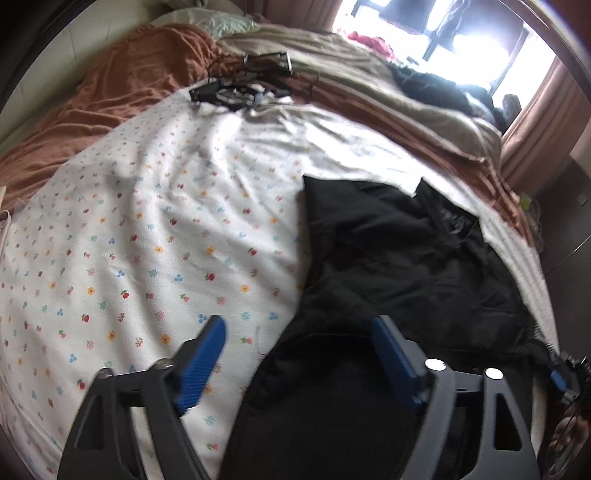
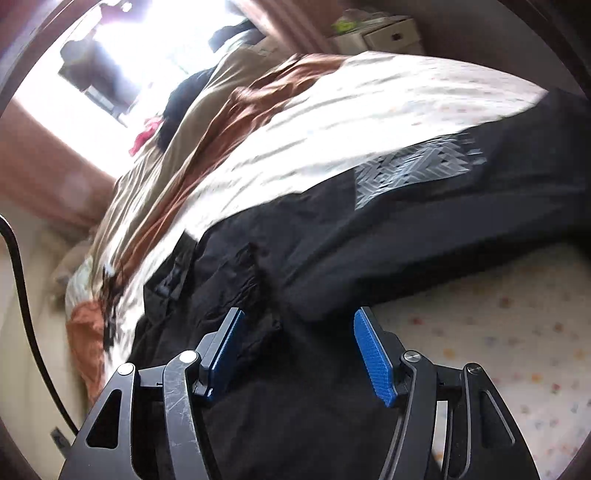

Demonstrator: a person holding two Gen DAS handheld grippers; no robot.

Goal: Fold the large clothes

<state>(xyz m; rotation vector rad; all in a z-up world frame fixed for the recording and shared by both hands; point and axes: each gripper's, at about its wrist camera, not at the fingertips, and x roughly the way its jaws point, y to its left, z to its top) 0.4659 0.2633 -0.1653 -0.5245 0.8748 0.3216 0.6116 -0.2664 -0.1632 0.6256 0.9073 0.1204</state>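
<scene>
Risk: black garment (image 1: 388, 258) lies rumpled on the floral sheet (image 1: 147, 221), and both grippers, left (image 1: 299, 328) and right (image 2: 297, 321), hang over it with jaws apart, holding nothing. Closing on 1 bunched layer instead of an edge likely drags the pile skewed; blur hides the hem.

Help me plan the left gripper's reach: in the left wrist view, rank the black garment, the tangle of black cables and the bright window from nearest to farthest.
1. Black garment, right under the open left gripper, spreading right.
2. Black cables, far up the bed where the floral sheet ends.
3. Window, beyond the bed, upper right.
</scene>
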